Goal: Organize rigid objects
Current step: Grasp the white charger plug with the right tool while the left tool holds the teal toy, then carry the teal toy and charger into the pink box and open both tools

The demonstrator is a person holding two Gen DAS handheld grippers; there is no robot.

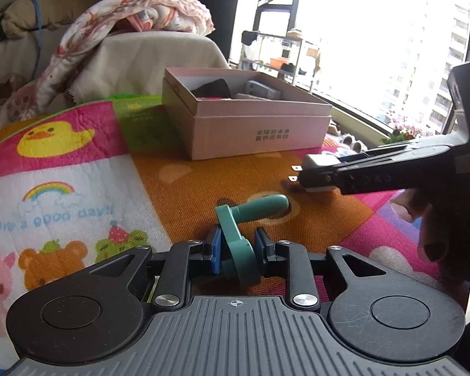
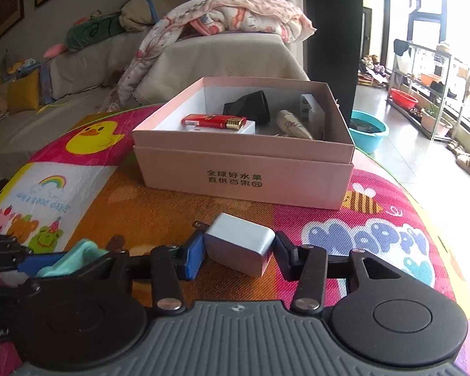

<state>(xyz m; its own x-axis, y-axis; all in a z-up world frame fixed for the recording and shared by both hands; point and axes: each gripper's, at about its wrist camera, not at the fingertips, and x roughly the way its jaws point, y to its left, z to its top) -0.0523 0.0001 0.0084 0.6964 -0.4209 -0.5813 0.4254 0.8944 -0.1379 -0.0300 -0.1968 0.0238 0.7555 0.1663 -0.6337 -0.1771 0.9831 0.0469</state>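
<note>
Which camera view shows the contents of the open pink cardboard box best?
The right wrist view: it looks down into the pink cardboard box, showing a red lighter and other items. The left wrist view sees the box mostly side-on, hiding most contents.

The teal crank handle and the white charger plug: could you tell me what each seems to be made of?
Teal crank handle: apparently moulded plastic, matte, uniform colour with soft rounded edges. White charger plug: seemingly smooth, satin hard plastic with rounded corners and an even sheen; its prongs look like metal, flat and brassy.
</note>
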